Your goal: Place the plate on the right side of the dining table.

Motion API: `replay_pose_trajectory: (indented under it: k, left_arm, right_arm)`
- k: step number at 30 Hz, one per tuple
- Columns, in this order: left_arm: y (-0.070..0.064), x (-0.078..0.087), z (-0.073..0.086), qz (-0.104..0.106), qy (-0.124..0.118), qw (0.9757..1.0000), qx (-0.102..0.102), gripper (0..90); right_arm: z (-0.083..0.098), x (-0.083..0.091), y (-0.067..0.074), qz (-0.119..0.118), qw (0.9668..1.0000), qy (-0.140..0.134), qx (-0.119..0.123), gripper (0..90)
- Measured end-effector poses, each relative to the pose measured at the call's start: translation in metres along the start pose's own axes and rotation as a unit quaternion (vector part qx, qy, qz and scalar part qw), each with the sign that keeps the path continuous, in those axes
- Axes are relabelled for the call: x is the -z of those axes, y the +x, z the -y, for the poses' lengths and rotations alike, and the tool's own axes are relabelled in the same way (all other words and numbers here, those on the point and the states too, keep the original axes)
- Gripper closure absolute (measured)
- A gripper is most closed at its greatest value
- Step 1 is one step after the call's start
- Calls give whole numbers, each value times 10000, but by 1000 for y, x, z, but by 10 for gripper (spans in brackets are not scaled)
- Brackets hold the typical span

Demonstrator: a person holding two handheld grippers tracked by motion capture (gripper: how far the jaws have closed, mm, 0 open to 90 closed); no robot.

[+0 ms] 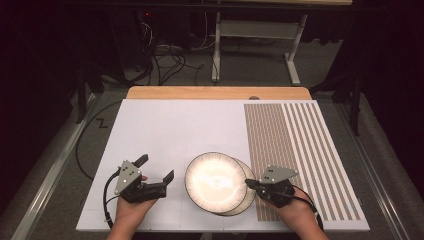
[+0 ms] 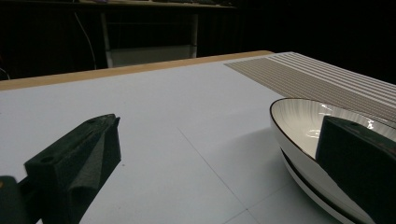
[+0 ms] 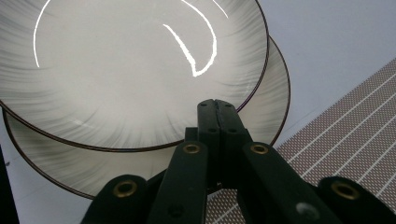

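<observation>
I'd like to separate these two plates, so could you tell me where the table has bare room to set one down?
The white sheet is bare from the stacked plates back to the wooden edge, and leftward past the open left gripper. The striped mat is free beyond the shut right gripper. It is crowded at the near edge, between both grippers.

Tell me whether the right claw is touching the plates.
Cannot tell: in the right gripper view the shut right claw overlaps the top plate, with no contact or gap plain.
</observation>
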State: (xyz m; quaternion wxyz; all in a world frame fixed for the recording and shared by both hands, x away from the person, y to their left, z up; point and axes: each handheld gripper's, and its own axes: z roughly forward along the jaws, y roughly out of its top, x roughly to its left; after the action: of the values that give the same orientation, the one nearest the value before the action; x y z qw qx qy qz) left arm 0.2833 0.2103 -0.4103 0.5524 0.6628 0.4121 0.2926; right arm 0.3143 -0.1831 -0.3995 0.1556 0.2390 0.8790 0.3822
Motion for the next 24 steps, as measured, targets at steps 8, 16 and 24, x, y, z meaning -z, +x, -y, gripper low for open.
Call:
replay_pose_trajectory:
  k: [8, 16, 24]
  left_arm:
    - [0, 0, 0, 28, -15, 10000, 11, 7]
    - [1, 1, -1, -10, -26, 10000, 9, 7]
    - [1, 2, -1, -12, -43, 10000, 16, 7]
  right_arm:
    - [0, 0, 0, -1, 10000, -23, -19, 900]
    - [0, 0, 0, -21, 10000, -19, -37, 900]
    - [0, -1, -1, -35, 10000, -18, -32, 900]
